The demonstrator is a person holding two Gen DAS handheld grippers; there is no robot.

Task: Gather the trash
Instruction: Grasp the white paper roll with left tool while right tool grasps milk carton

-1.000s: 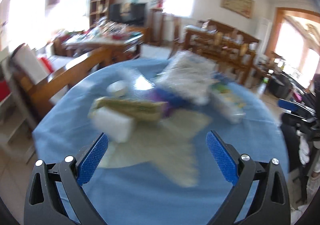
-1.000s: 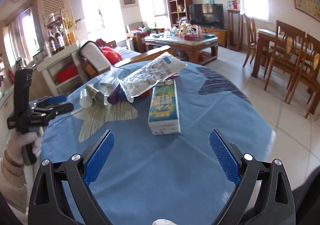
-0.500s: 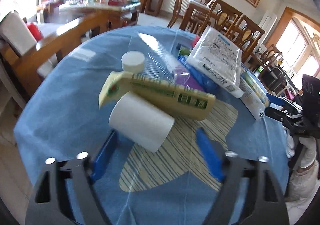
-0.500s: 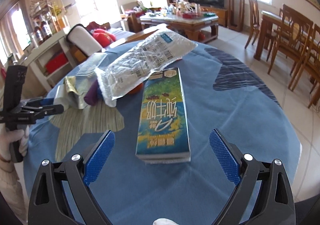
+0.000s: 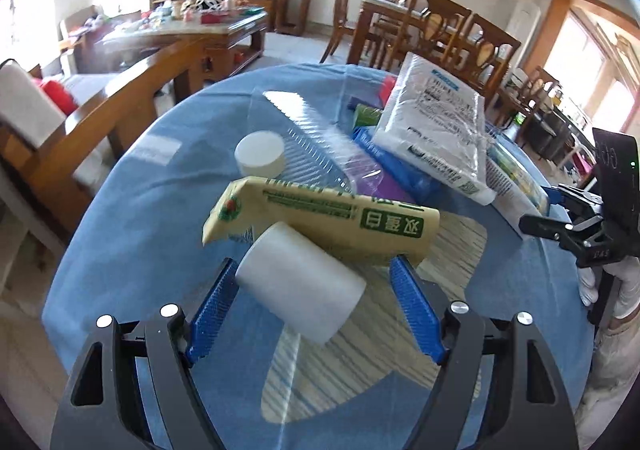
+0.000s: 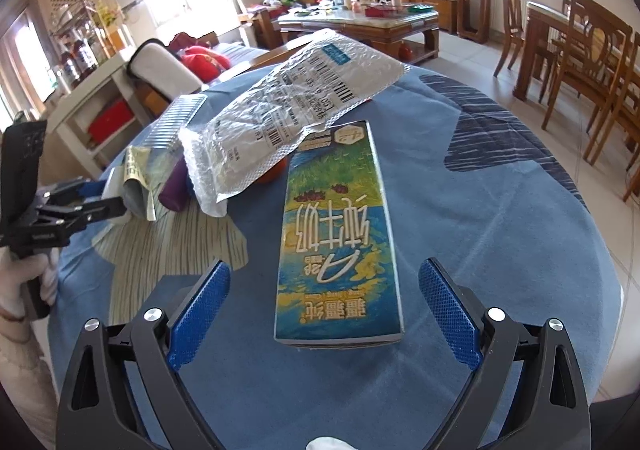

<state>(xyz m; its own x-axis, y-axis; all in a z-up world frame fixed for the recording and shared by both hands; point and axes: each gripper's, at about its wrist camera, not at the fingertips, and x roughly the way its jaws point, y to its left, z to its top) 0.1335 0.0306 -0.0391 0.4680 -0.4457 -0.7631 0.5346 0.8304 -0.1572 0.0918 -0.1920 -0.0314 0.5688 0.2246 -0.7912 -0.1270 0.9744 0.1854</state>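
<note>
One milk carton (image 6: 338, 238), one white cup (image 5: 300, 282), one cap (image 5: 260, 153)

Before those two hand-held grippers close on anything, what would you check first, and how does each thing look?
1. White roll lies between the left hand-held gripper's pads: ok.
2. Left pads pressing on the roll: cannot tell; the left one looks near it, the right one stands clear.
3. Yellow wrapper rests against the roll and may get pinched too: not ok.
4. Milk carton is centred between the right hand-held gripper's open pads: ok.
5. Bubble mailer overlaps the carton's far end, not the near end: ok.
6. Somewhere to drop the trash: cannot tell, none in view.
</note>
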